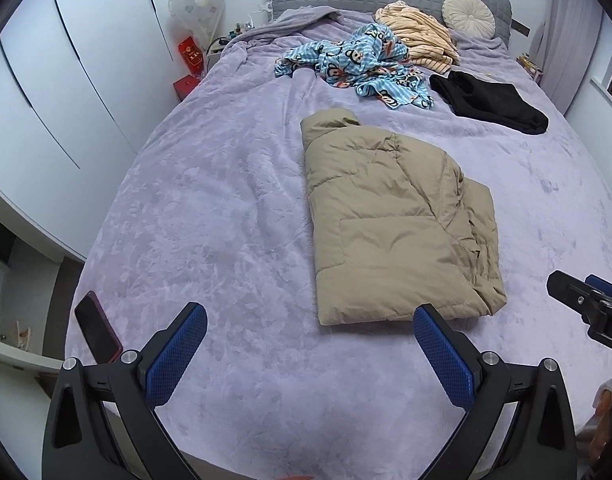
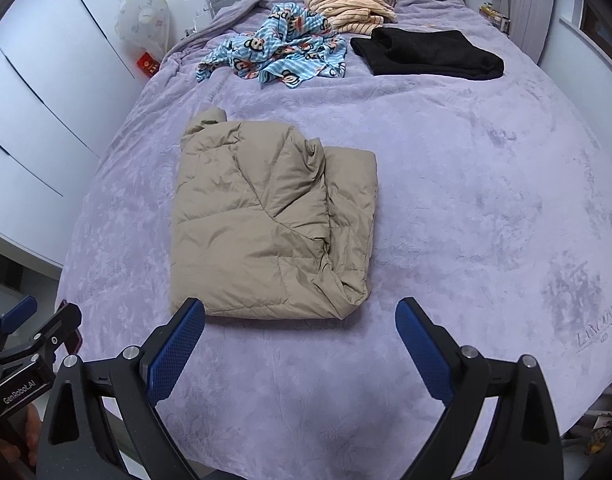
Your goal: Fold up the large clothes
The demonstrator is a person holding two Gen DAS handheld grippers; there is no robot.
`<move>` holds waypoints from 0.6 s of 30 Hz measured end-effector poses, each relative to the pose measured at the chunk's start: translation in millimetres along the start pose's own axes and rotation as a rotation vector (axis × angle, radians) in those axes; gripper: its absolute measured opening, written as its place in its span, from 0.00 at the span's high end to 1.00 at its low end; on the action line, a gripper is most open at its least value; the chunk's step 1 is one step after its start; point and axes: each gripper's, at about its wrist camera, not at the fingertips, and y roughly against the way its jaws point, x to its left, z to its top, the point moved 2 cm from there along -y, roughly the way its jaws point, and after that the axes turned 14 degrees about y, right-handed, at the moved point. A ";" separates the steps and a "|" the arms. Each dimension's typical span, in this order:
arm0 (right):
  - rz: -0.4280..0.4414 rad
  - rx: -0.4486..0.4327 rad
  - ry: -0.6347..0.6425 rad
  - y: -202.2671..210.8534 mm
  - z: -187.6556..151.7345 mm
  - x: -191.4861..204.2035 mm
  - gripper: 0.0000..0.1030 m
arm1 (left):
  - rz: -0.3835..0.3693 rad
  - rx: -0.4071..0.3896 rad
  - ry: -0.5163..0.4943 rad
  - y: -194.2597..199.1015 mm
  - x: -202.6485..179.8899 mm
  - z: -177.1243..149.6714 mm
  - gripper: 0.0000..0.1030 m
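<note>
**A:** So, what lies around your jacket on the bed (image 1: 210, 208)?

**B:** Past the folded tan puffer jacket (image 1: 389, 220) you have a crumpled blue monkey-print garment (image 1: 361, 64), a striped peach garment (image 1: 421, 36) by the round cushion (image 1: 468, 15), and a black garment (image 1: 489, 100) laid flat. A phone (image 1: 97, 328) sits at the bed's near left edge, just beside your left tool (image 1: 309, 340). Nothing lies between either tool and the jacket.

**A:** Anything you can't make out?

**B:** The jacket's sleeves are tucked out of sight, and from the left wrist view only the tip of your right tool shows at the frame edge. The items on the nightstand by the covered fan (image 1: 197, 0) are too small to tell.

**A:** And where's the jacket against the tools?

**B:** It rests mid-bed, near hem toward you. Your right tool (image 2: 300, 328) has its fingers spread wide, empty, just short of the hem's right corner. Your left tool is also spread, empty, over bare blanket to the hem's left.
</note>
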 end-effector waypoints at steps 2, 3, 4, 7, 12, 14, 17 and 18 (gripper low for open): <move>-0.002 -0.013 -0.011 2.6 2.0 -2.1 0.00 | -0.006 0.001 0.002 0.3 -0.8 1.5 0.00; -0.006 -0.024 -0.013 4.4 3.0 -2.8 0.00 | -0.006 0.000 0.003 0.9 -1.2 1.7 0.00; -0.011 -0.029 -0.011 5.6 4.0 -2.8 0.00 | -0.007 0.000 0.003 1.8 -1.8 2.0 0.00; -0.025 -0.036 -0.003 9.2 6.2 -1.5 0.00 | -0.014 -0.004 0.007 4.9 -3.6 3.6 0.00; -0.040 -0.031 0.014 17.5 10.0 2.6 0.00 | -0.025 -0.020 0.013 12.3 -5.5 8.0 0.00; -0.038 -0.041 0.010 22.9 11.6 3.2 0.00 | -0.034 -0.026 0.016 16.0 -6.6 9.1 0.00; -0.041 -0.061 0.010 31.4 15.5 4.6 0.00 | -0.040 -0.035 0.014 19.9 -7.5 12.0 0.00; -0.044 -0.068 0.012 34.3 17.2 5.0 0.00 | -0.042 -0.038 0.014 21.5 -7.9 12.7 0.00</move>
